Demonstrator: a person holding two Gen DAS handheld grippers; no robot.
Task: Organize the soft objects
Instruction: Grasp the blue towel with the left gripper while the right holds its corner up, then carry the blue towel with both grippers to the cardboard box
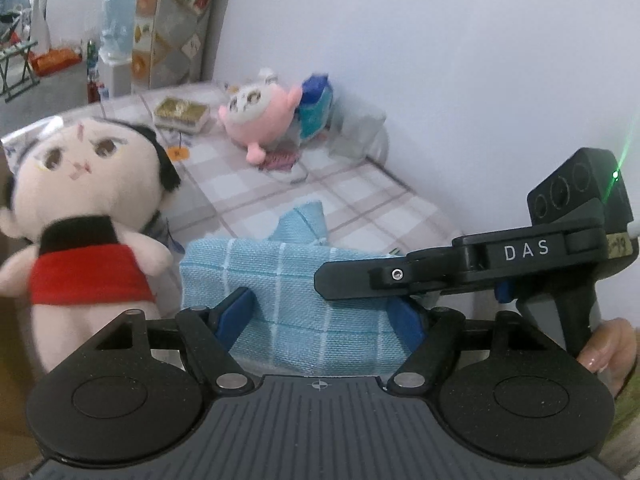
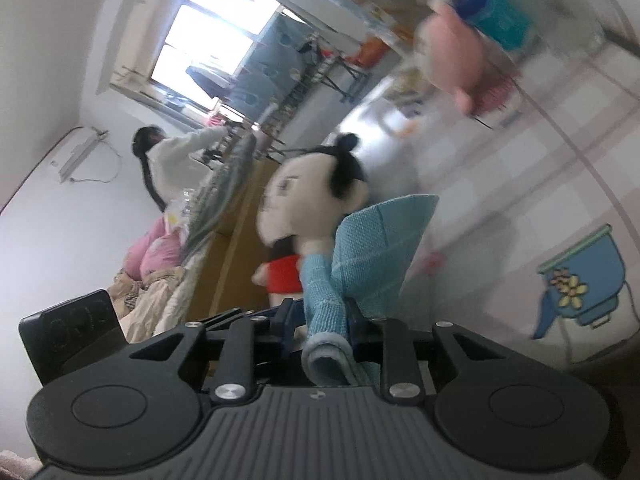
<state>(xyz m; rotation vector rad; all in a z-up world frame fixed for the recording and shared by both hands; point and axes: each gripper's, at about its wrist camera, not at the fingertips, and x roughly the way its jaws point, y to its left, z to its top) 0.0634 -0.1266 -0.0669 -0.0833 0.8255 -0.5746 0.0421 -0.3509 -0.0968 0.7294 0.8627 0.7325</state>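
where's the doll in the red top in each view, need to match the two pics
Left wrist view: the doll in the red top stands at the left edge, upright, left of the blue cloth.
Right wrist view: the doll is at centre, tilted, just behind the cloth.
Shared landmark: the pink plush farther back on the checked surface.

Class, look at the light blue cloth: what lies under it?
Under the light blue cloth only the checked tablecloth shows around its edges. Both tongs, left and right, grip it. Whatever lies directly beneath is covered.
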